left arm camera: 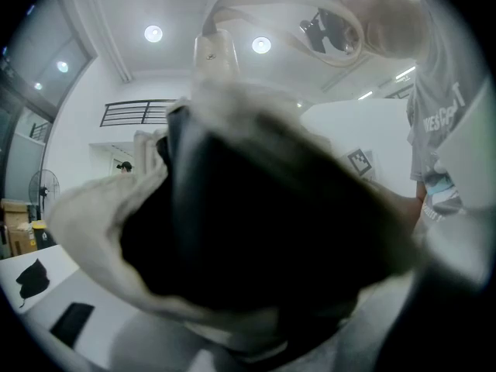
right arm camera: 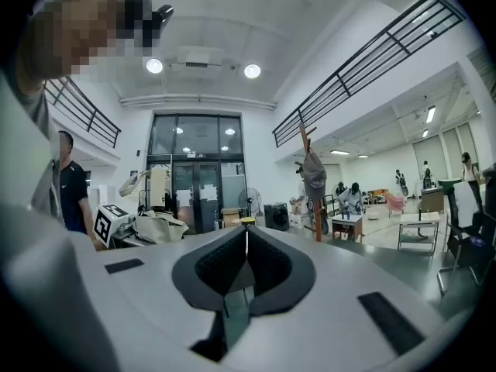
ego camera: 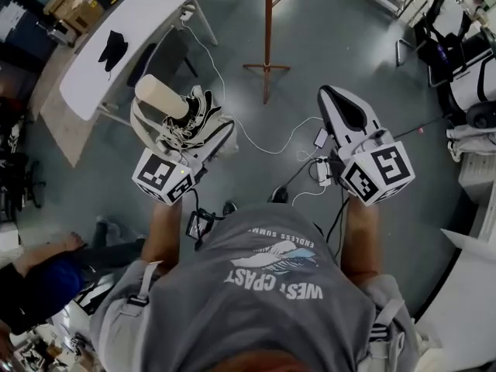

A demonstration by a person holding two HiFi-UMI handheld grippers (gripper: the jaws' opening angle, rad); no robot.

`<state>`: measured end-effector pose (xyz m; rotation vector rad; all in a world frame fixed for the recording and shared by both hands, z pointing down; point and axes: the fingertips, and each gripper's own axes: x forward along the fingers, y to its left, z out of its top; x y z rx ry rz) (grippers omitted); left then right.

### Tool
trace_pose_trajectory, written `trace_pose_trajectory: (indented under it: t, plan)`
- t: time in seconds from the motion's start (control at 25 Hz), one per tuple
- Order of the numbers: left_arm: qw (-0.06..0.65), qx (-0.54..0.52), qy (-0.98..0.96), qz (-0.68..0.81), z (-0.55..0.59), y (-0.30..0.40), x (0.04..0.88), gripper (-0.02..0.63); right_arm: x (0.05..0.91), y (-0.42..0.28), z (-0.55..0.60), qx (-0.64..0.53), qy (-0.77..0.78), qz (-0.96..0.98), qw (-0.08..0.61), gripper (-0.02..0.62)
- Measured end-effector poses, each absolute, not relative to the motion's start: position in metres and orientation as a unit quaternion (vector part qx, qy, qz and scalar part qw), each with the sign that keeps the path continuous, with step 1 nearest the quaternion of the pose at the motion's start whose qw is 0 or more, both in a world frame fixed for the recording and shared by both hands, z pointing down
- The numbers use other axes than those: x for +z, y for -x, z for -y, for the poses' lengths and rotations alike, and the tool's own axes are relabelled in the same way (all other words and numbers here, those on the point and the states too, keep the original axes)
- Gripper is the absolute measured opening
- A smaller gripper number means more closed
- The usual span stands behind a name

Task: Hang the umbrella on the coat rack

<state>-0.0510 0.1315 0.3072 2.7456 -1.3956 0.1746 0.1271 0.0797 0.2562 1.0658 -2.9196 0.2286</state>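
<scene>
A folded cream and black umbrella [ego camera: 195, 119] sits in my left gripper [ego camera: 198, 132], which is shut on it. Its cream handle [ego camera: 161, 96] sticks out to the upper left. In the left gripper view the umbrella's fabric [left arm camera: 256, 231] fills the frame and hides the jaws, and a cream strap loop [left arm camera: 279, 10] arcs above. My right gripper [ego camera: 342, 111] is level with the left one and holds nothing; its dark pads meet at the tip [right arm camera: 246, 235]. The red-brown coat rack [ego camera: 267, 29] stands on the floor ahead, between both grippers. In the right gripper view the coat rack [right arm camera: 315, 196] carries a grey item.
A white table [ego camera: 147, 22] with a black object [ego camera: 113, 49] stands at the upper left. White cable [ego camera: 263, 141] and a power strip [ego camera: 322, 169] lie on the grey floor. Chairs and gear [ego camera: 457, 49] crowd the right; a person in blue [ego camera: 39, 285] is at lower left.
</scene>
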Motion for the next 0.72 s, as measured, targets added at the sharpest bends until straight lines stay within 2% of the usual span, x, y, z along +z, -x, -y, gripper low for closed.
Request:
trace_pose_trajectory:
  t: [0.72]
  plan:
    - [0.022, 0.072, -0.863, 0.499, -0.062, 0.011, 0.299, 0.318, 0.264, -0.163, 0.002, 0.088, -0.291, 0.953, -0.011, 0.029]
